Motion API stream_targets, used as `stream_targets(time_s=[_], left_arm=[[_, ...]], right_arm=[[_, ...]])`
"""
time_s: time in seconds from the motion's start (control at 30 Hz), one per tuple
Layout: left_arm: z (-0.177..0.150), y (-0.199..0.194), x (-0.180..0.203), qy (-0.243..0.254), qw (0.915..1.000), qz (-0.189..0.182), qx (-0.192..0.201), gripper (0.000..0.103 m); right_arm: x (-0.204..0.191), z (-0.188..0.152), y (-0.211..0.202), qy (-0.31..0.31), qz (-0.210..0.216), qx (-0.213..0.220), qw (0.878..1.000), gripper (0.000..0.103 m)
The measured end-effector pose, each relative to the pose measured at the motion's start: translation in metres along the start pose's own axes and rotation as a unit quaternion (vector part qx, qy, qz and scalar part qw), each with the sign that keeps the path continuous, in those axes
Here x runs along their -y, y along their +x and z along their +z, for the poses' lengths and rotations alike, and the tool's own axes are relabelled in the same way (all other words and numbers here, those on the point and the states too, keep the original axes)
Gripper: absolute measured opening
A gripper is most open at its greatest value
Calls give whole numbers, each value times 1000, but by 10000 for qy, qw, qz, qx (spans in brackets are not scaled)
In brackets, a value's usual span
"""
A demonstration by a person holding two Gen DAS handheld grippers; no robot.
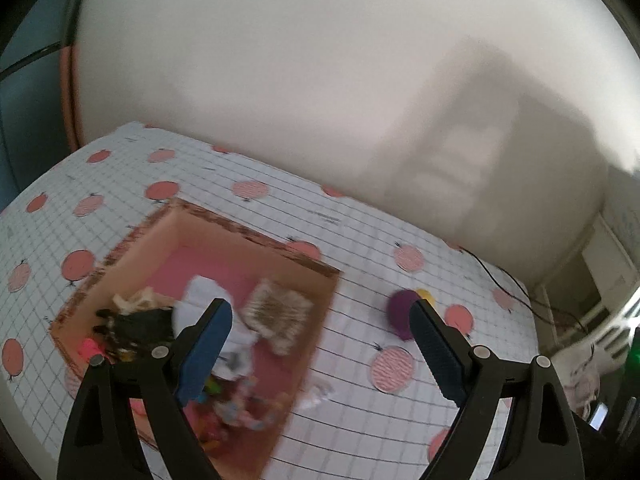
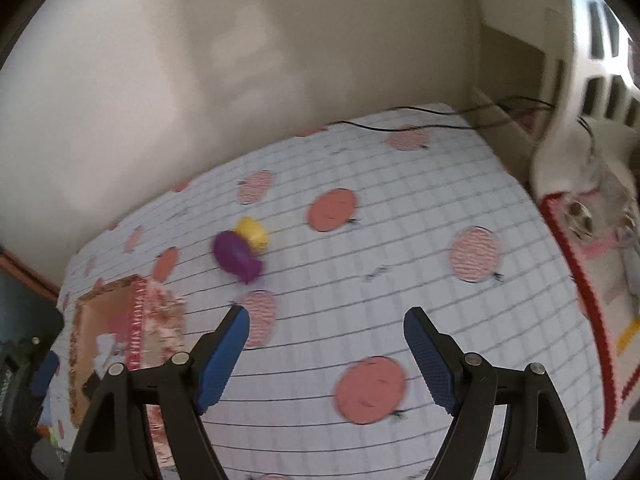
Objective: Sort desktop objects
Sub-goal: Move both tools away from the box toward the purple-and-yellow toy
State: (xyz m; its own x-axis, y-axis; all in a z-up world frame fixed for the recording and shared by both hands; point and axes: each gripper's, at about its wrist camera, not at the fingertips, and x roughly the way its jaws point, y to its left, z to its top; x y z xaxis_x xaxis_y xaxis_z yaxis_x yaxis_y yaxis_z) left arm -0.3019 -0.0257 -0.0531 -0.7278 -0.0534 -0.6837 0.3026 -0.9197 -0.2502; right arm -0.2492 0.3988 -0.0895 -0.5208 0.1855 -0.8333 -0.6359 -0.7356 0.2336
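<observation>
My left hand-held gripper (image 1: 320, 316) hangs over the table (image 1: 280, 200) with its two blue fingers (image 1: 208, 344) spread wide and nothing between them. My right hand-held gripper (image 2: 326, 320) is spread wide too, and it holds nothing.

A purple toy (image 2: 236, 256) lies on the table with a small yellow toy (image 2: 252, 232) touching it on the far side. In the right view they sit ahead of my right gripper and a bit to its left, apart from its tips. In the left view the same purple toy (image 1: 400, 314) pokes out just behind the left gripper's right finger, and only a bit of the yellow toy (image 1: 425, 294) shows.

An open cardboard box (image 1: 296, 264) stands on the table toward the left edge. It has a pink floor and is full of mixed things that are too blurry for me to tell apart. The left finger of my left gripper is over the box.

The table has a white cloth (image 2: 400, 240) with thin lines and pink round spots. The far edge meets a white wall (image 1: 280, 60). A black cable (image 2: 400, 126) runs along the far right corner. Past the right edge I see a white cloth with a red border (image 2: 576, 272). Between the toys and the right edge the cloth lies flat and bare, so there is lots of room there.
</observation>
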Motion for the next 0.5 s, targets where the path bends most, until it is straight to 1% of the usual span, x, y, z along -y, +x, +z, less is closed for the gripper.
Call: stream_targets(time_s=[0.07,0.17,0.4,0.5], left_arm=[[-2,-1,13,117,9999,35,56,91],[-7,-1,29,253,9996,-57,60,91],[-25,12,66,563,9975,-325,-263,91],[-34,18,81,747,9958,-364,-397,91]], right_arm=[[14,1,1,205,3,-40,9998,82],[31,3,3,416,-80,-123,9990,82],[56,7,0,571,-254,-136,9980,82],[65,7,2,651,-343,-174,9971,82]])
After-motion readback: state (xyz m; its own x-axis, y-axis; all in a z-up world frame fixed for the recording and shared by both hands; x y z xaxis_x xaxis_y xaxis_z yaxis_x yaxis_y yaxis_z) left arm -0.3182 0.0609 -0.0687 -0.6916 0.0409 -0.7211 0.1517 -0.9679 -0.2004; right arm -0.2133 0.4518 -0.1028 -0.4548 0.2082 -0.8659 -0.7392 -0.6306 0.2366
